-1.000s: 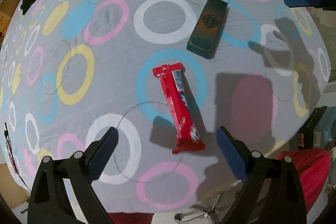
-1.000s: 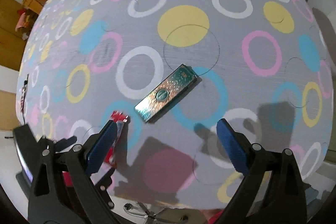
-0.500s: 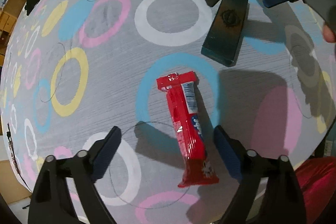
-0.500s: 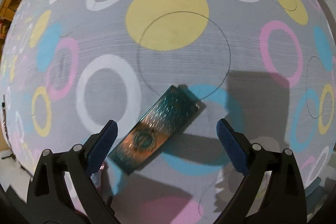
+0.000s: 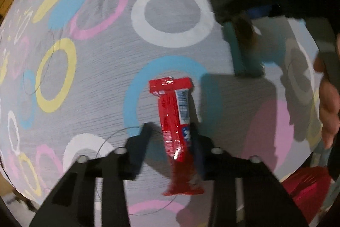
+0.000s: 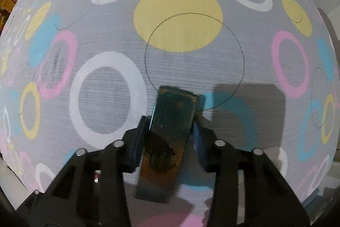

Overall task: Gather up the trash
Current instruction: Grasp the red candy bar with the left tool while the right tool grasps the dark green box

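Closing: left gripper (image 5: 171,131) around red wrapper (image 5: 176,127), right gripper (image 6: 170,127) clenched on teal box (image 6: 170,120), near tablecloth's (image 6: 106,86) edge.

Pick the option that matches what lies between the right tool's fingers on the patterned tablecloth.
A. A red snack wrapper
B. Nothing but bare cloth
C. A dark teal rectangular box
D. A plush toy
C: in the right wrist view the dark teal rectangular box sits lengthwise between the closing fingers of the right tool, while the red snack wrapper is between the left tool's fingers.
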Available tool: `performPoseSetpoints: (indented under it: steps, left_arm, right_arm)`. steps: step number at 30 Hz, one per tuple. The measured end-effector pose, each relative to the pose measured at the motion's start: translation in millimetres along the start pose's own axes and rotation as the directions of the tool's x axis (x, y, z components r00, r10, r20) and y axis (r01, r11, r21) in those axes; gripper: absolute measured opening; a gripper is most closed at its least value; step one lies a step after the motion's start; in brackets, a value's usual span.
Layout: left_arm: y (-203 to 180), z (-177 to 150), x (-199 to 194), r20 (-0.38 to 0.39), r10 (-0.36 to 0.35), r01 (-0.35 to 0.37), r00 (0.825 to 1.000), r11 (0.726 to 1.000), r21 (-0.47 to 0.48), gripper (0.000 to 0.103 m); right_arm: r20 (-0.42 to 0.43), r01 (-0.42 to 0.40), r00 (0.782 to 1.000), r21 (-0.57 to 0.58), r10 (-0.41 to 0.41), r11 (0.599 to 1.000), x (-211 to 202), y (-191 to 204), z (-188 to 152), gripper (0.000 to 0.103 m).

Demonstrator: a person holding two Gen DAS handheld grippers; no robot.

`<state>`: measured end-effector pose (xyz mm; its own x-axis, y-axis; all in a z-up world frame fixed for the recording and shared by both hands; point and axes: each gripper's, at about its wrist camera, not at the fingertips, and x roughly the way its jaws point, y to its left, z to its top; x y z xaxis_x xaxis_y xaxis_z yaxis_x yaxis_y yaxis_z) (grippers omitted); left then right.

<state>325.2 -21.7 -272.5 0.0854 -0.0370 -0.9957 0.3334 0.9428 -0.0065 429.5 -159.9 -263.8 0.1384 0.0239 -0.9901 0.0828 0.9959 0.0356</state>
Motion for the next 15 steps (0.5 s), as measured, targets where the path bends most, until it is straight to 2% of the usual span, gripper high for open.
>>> performPoseSetpoints:
  steps: [3, 9, 15]
  left_arm:
    - [5.3, 1.9, -1.6, -0.011, -0.028, 0.028, 1.000, 0.999, -0.023, 0.019]
    - [20.1, -1.5, -16.6, 0.026, -0.016, 0.017, 1.000, 0.999, -0.049, 0.018]
    - [32.0, -10.8, -41.5, 0.084, 0.008, -0.005, 0.996, 0.999, -0.047, 0.018]
  right_arm:
    - [0.008, -0.013, 1.000, -0.002, 0.013, 1.000, -4.3, -5.3, -3.6, 0.040]
    - [0.058, -0.002, 0.998, -0.042, 0.004, 0.999, -26.1, -12.3, -20.2, 0.039]
    - [0.115, 0.000, 0.993, -0.074, 0.009, 0.997, -67.1, -24.0, -55.3, 0.039]
